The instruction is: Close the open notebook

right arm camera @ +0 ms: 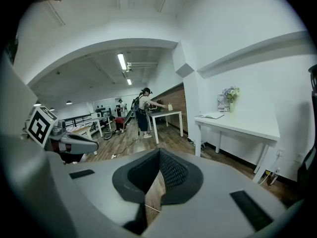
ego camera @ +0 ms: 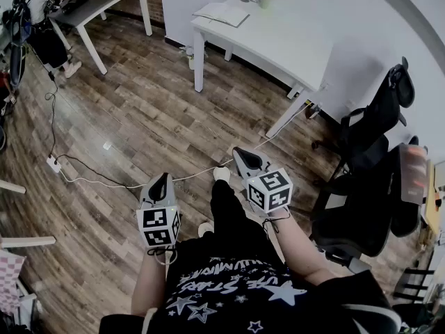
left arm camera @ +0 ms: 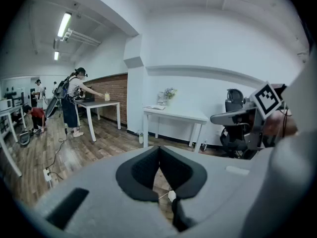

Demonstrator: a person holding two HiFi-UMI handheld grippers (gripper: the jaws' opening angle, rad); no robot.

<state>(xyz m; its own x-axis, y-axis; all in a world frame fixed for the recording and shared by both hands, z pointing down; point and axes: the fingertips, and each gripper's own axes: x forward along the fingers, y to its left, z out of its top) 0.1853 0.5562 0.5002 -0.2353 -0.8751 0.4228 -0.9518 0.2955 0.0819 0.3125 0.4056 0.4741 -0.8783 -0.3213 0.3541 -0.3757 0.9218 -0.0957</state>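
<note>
The notebook (ego camera: pixel 221 14) lay open at the left end of the white table (ego camera: pixel 299 44), well apart from both grippers. The left gripper (ego camera: pixel 160 181) and right gripper (ego camera: pixel 243 156) hung over the wood floor (ego camera: pixel 125 117), each with jaws pressed together on nothing. Their cubes bore black-and-white square markers. White lettering on the person's black shirt (ego camera: pixel 236 284) was illegible.
</note>
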